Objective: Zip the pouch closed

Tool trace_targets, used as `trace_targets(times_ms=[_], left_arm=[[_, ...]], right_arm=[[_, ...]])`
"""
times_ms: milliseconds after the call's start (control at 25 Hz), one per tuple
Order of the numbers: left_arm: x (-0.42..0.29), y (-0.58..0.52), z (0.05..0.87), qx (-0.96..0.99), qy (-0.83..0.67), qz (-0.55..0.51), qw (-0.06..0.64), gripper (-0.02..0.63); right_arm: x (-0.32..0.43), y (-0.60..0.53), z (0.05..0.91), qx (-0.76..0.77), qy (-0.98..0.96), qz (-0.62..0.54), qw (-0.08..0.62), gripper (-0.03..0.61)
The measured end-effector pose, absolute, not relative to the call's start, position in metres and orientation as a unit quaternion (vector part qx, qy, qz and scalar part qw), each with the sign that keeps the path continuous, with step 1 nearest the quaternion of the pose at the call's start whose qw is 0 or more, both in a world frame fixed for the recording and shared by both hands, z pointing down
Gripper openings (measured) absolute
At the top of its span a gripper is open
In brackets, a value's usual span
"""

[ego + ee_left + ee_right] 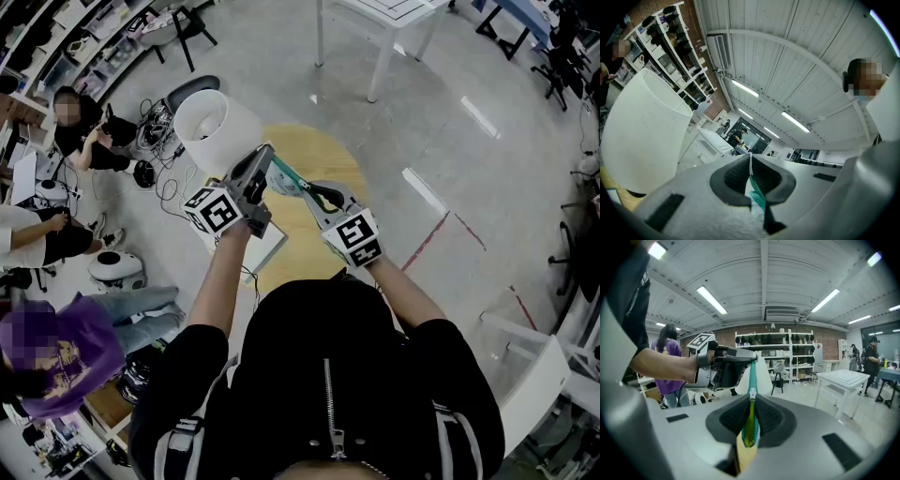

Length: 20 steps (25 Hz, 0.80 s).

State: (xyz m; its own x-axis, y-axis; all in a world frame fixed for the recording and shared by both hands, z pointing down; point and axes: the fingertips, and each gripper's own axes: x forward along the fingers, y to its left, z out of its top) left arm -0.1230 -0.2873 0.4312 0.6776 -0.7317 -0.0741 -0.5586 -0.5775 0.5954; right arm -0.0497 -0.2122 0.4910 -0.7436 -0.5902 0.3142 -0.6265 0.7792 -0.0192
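Observation:
A teal-zippered pouch [289, 178] hangs stretched between my two grippers above a round yellow table [323, 150]. My left gripper [265, 157] is shut on one end of the pouch; in the left gripper view its jaws [750, 159] pinch a thin pale and teal edge [757, 198]. My right gripper [317, 194] is shut on the zipper pull [751, 393] at its jaw tips [752, 397]. From there the closed teal zipper [752, 375] runs up to the left gripper [751, 357]. Behind the pull the tapes gape over the yellow-green pouch body [746, 446].
A white lampshade [216, 127] stands just left of the left gripper and fills the left of its view [642, 131]. A white sheet [267, 248] lies on the table. People sit on the floor at left [56, 234]. White tables [384, 28] stand farther off.

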Motion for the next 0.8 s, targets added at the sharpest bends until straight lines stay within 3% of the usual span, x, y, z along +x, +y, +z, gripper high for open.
trace_targets(times_ms=[800], left_arm=[[-0.135,-0.287,0.432,0.863,-0.388,-0.175,0.272,0.009]], right_arm=[[-0.025,-0.189,0.520,0.324,-0.929,0.077,0.162,0.039]])
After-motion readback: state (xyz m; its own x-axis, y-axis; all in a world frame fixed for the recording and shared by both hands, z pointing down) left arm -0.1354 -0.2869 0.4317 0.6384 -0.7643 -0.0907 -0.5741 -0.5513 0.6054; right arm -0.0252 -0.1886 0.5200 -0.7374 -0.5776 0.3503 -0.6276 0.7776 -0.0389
